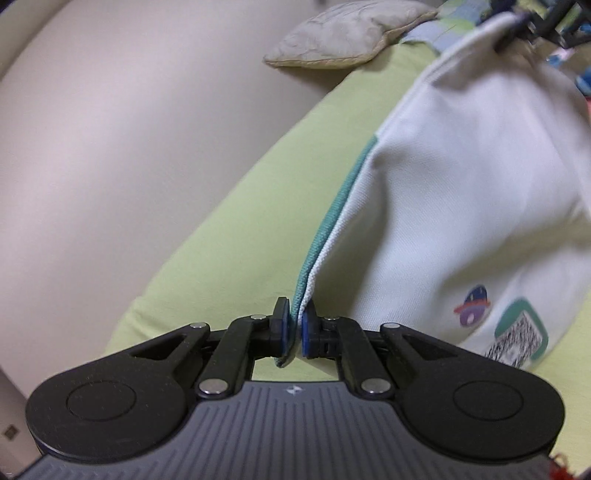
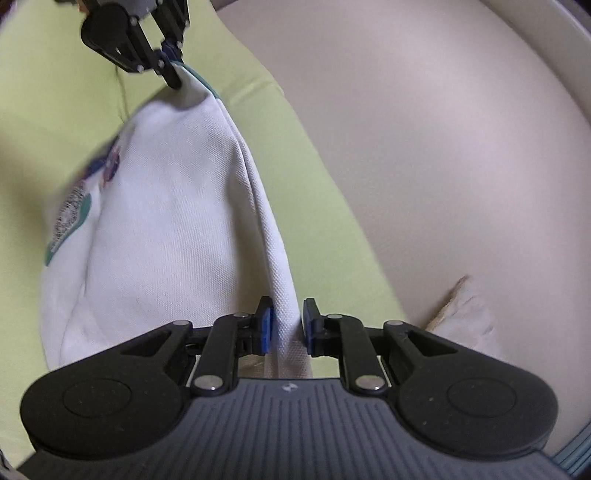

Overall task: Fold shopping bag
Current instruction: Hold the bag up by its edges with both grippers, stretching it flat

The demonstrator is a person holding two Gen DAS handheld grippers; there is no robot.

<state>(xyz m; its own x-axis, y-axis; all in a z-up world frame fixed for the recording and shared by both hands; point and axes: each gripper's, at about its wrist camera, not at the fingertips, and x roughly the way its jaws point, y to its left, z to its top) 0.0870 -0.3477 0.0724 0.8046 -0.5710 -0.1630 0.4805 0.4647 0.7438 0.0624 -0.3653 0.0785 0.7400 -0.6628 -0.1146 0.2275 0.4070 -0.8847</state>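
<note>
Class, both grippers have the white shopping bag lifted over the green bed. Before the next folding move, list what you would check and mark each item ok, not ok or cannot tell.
1. Left gripper shut on the shopping bag at its teal-edged corner: ok.
2. Right gripper shut on the bag's white cloth: ok.
3. Top edge taut between the two grippers: ok, it runs fairly straight.
4. Bag body hanging flat, without bunching: not ok, folds and bulges show.
5. Green sheet under the bag free for laying down: cannot tell, the bag hides much of it.
6. Pillow away from the bag: ok.
</note>
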